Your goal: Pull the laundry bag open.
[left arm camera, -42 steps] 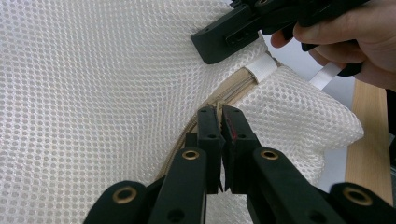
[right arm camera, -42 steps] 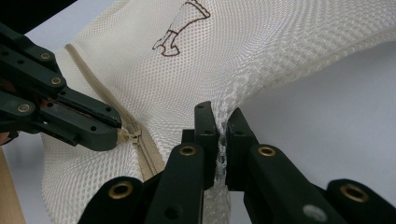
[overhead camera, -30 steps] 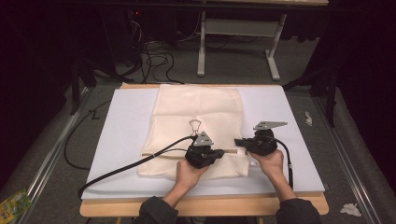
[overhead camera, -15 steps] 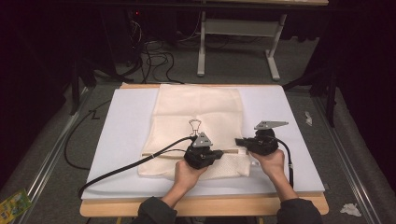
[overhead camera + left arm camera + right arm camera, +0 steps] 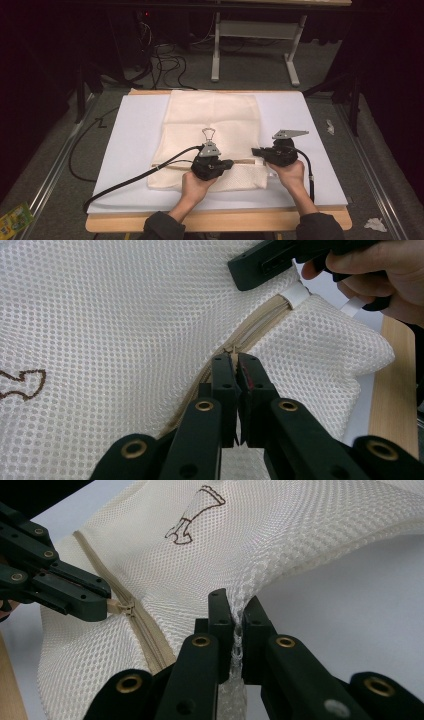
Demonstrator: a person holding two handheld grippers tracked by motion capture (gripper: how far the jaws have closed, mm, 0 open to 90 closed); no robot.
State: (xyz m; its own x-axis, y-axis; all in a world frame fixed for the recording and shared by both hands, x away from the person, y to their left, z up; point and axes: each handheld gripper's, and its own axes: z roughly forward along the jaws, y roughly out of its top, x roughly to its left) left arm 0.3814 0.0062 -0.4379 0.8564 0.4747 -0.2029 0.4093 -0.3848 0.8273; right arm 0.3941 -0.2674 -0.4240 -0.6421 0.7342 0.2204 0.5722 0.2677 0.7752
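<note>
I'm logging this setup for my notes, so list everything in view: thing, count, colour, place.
mesh laundry bag: one, cream, flat on the white board, middle of the table.
zipper: one, beige, running across the bag's near end.
zipper pull: one, beige, pinched by the left hand-held gripper.
hanger clip: one, metal wire, lying on the bag's middle.
white board: one, white, covering the table top.
table: one, light wood, edge showing at the near side.
crumpled scraps: two, white, on the floor to the right.
cables: several, black, on the floor beyond the table.
left hand-held gripper: one, black, shut on the zipper pull.
right hand-held gripper: one, black, shut on the bag's mesh edge.
</note>
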